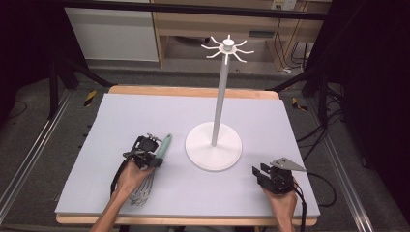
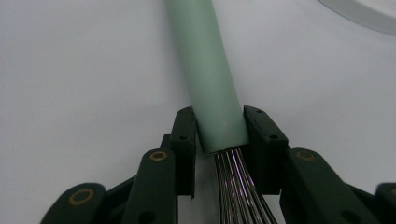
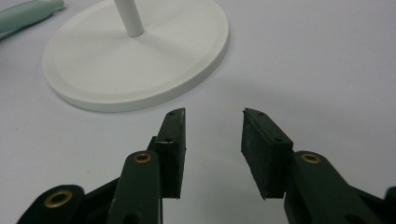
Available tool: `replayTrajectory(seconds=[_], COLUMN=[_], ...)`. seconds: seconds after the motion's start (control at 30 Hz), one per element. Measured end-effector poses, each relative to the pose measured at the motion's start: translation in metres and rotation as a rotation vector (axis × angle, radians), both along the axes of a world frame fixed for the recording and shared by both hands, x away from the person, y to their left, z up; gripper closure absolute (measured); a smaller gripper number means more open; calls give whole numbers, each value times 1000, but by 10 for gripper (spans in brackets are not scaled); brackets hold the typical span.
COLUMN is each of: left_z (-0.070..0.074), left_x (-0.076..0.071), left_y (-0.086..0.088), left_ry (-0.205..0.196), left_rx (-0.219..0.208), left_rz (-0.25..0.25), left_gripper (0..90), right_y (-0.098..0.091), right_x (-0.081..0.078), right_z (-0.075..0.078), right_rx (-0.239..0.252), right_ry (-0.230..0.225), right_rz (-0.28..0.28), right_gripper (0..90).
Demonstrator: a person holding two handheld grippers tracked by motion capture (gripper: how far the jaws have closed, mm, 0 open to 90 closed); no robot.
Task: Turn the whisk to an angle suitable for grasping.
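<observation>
A whisk with a pale green handle and steel wires lies on the grey mat, left of a white stand. My left gripper is shut on the handle's lower end. In the left gripper view both pads press the handle just above where the wires emerge, with my left gripper around it. My right gripper rests near the front right of the mat. In the right gripper view, my right gripper has its jaws apart with nothing between them.
The white stand has a round base, a tall pole and a ring of hooks on top. Its base lies just ahead of my right gripper. The grey mat covers a wooden table.
</observation>
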State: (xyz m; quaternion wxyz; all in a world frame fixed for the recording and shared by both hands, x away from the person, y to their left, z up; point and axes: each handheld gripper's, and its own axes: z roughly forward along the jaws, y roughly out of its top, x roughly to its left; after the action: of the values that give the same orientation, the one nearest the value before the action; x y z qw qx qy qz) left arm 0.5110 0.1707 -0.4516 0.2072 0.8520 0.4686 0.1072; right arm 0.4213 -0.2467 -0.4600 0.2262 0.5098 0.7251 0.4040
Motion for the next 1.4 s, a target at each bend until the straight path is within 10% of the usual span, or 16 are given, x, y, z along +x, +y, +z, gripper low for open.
replayTrajectory(seconds=[0.47, 0.57, 0.87, 1.4], left_z=[-1, 1, 20, 3], left_x=[-13, -13, -6, 11], left_y=[15, 16, 12, 12], left_ry=[-25, -35, -88, 16], left_rx=[12, 5, -14, -28], left_rz=[-73, -68, -50, -15], left_gripper=[642, 500, 439, 578], right_y=[1, 1, -1, -2], right_x=[0, 0, 0, 1], right_z=[0, 0, 0, -1], right_rx=[2, 3, 3, 11], right_ry=[4, 6, 1, 16], right_rz=[1, 0, 1, 5], right_gripper=[601, 589, 589, 601])
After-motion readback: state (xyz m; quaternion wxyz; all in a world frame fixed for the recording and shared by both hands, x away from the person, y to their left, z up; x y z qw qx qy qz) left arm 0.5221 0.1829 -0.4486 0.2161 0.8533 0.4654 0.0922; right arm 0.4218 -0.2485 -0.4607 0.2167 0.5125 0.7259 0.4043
